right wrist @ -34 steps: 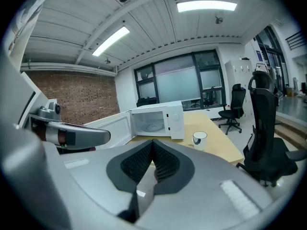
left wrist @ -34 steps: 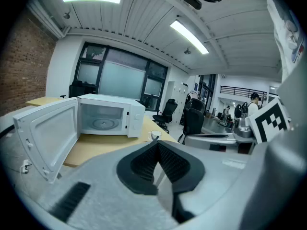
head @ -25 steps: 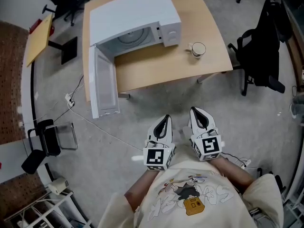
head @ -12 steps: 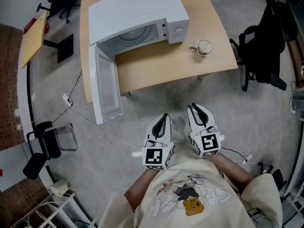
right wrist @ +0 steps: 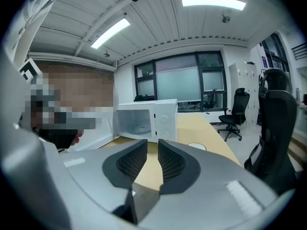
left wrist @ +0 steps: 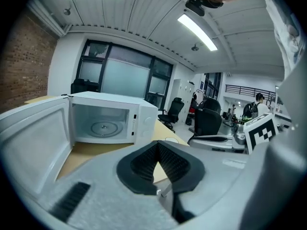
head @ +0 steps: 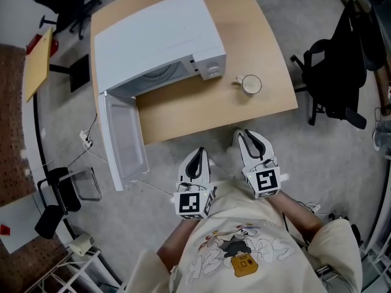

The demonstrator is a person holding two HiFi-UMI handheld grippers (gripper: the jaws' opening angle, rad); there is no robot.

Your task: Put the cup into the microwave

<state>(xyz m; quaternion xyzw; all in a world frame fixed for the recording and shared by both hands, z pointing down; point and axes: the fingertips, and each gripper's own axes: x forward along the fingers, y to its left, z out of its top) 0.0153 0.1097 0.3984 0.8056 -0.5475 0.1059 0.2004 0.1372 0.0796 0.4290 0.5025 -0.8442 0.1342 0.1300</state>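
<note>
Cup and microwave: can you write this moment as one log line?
cup: on table, beside microwave | microwave door: open | left gripper: shut, empty | right gripper: slightly open, empty

Grey concrete floor [head: 342, 157] is seen across the lower frame, wooden table [head: 250, 35] upper centre, black office chair [head: 333, 72] at right edge. At left brick wall [left wrist: 24, 71], dark windows [left wrist: 120, 75] centre, ceiling strip lights [left wrist: 196, 31] lit.

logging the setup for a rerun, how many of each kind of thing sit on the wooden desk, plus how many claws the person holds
microwave: 1
cup: 1
claws: 2, the left claw and the right claw
total: 4
</note>
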